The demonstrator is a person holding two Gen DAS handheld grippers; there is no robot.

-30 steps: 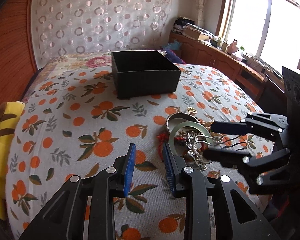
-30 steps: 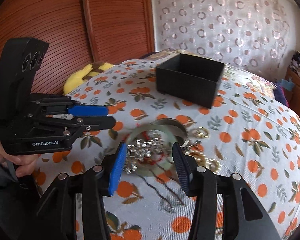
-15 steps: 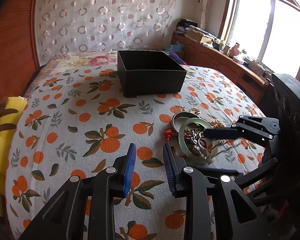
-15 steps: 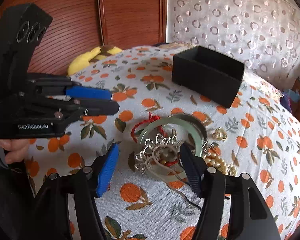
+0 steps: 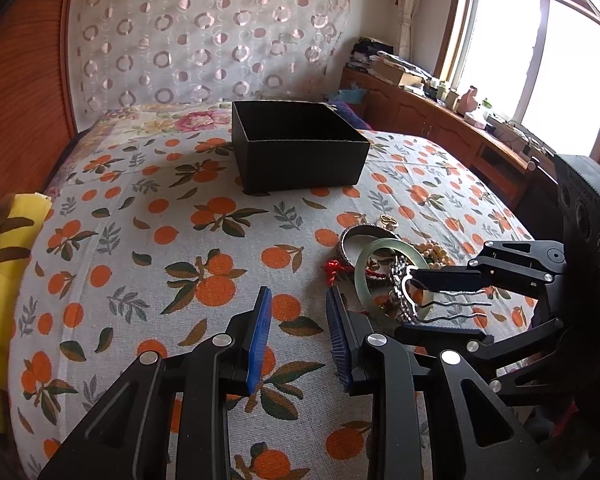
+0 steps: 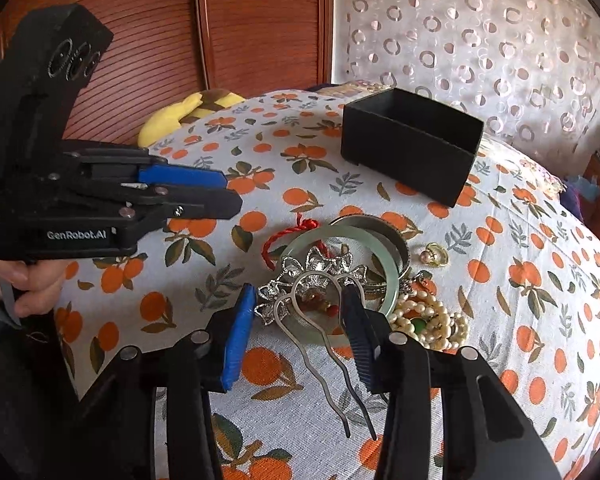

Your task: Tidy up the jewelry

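The right gripper [image 6: 300,320] has just been closing its jaws around the silver hairpin [image 6: 312,280], which sat loose between wider jaws before; the pads seem to touch its sides, though the grip is hard to confirm. The left gripper [image 5: 296,332] hovers empty, jaws slightly apart. The hairpin lies over a green bangle [image 6: 384,256] beside pearls [image 6: 428,316]. The black box [image 5: 300,148] stands well apart on the bedspread [image 5: 140,240].

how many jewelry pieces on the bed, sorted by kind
Bangles: 2, jade bangle and metal bangle
Hair pins: 1, silver hairpin between the right gripper pads
Rings: 1, gold ring
Pearl strands: 1, pearl strand
Red cords: 1, red cord
Total: 6 visible
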